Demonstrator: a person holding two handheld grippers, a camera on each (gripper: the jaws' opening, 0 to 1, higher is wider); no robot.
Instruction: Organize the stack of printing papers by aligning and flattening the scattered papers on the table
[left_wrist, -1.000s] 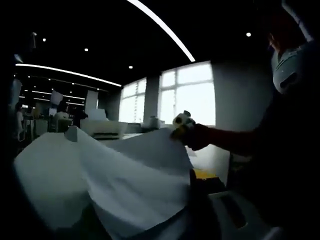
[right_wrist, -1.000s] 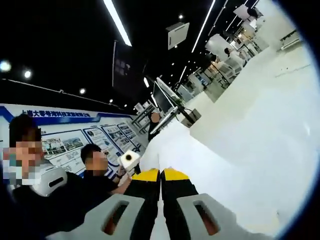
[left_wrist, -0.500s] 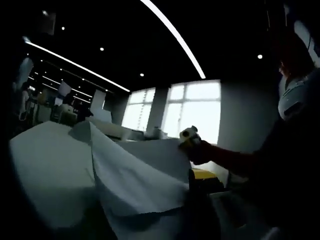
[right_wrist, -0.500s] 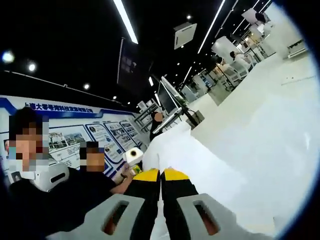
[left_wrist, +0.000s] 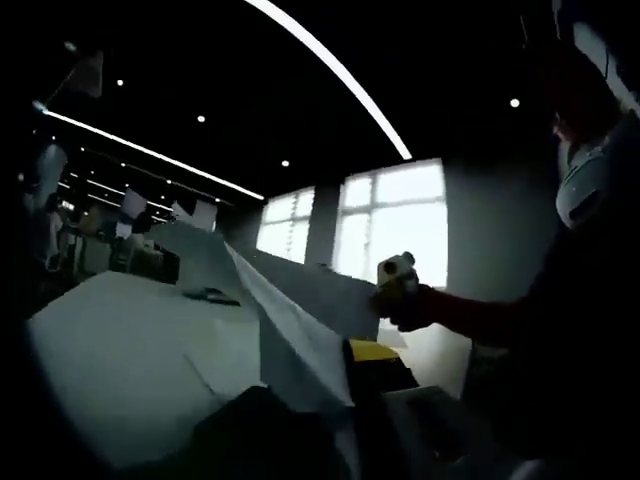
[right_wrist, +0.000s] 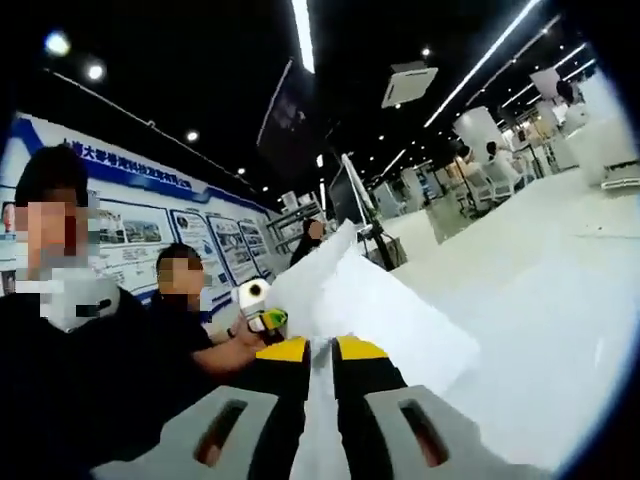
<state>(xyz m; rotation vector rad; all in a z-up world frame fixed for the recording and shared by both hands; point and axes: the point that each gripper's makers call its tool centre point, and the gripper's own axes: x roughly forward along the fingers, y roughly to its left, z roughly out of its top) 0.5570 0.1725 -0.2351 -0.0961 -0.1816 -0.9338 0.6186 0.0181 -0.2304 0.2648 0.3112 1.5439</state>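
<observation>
White table (right_wrist: 560, 300) under everything; both my grippers, left (left_wrist: 350, 365) and right (right_wrist: 320, 352), are clamped on lifted paper sheets (right_wrist: 385, 310).

Right gripper (right_wrist: 322, 352) fingers pinch lifted paper (right_wrist: 390, 315) above table (right_wrist: 560, 300).

In the right gripper view, the broad white table top (right_wrist: 560, 300) lies open to the right of the raised white sheets of printing paper (right_wrist: 385, 310), with room to pass there. To the left, a seated person in a dark top (right_wrist: 190, 340) sits close by, holding a small white and yellow-green device (right_wrist: 258, 305) just beside the lifted paper edge, blocking that side. In the left gripper view, the pale flat table surface (left_wrist: 130, 360) left of the upright paper fold (left_wrist: 290, 320) is free; a small dark flat object (left_wrist: 207, 294) lies farther off on it. A dark-gloved hand (left_wrist: 415, 305) crowds the right
</observation>
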